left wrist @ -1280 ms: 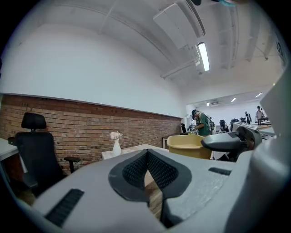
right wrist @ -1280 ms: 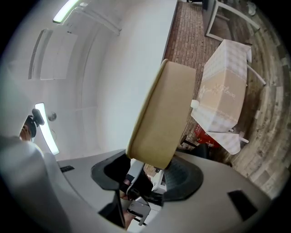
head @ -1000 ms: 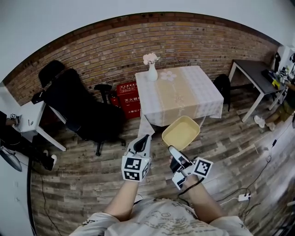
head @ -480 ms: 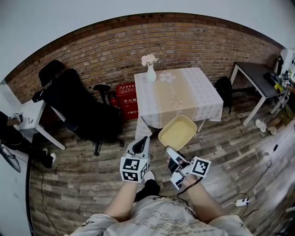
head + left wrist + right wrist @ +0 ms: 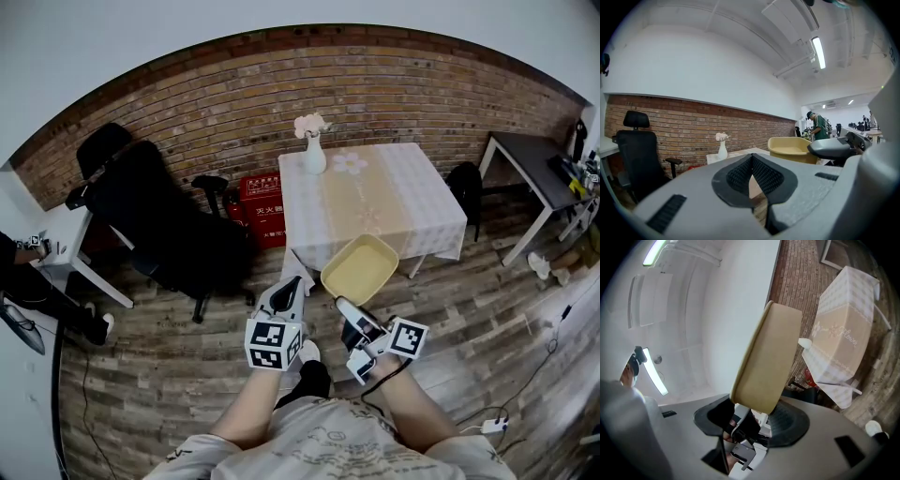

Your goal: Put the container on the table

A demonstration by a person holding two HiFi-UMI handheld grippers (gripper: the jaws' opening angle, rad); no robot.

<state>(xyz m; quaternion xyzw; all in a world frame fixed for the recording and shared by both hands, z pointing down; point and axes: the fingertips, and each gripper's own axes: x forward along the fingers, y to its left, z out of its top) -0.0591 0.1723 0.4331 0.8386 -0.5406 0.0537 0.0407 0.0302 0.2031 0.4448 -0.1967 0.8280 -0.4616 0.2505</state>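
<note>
A shallow yellow container (image 5: 359, 269) hangs over the wooden floor just short of the cloth-covered table (image 5: 375, 187). My right gripper (image 5: 342, 305) is shut on its near rim. In the right gripper view the container (image 5: 768, 366) stands on edge between the jaws of that gripper (image 5: 750, 411), with the table (image 5: 843, 333) beyond. My left gripper (image 5: 296, 281) sits beside it on the left, shut and empty. In the left gripper view its jaws (image 5: 751, 157) meet, and the container (image 5: 790, 147) shows to the right. A white vase (image 5: 314, 155) with flowers stands at the table's far left corner.
A black office chair (image 5: 159, 220) stands left of the table, with a red box (image 5: 261, 197) against the brick wall. A dark desk (image 5: 530, 155) is at the right and a white desk (image 5: 66, 248) at the left. A person in green (image 5: 819, 126) stands far off.
Both grippers and the container have moved forward towards the table. A foot now shows below the grippers.
</note>
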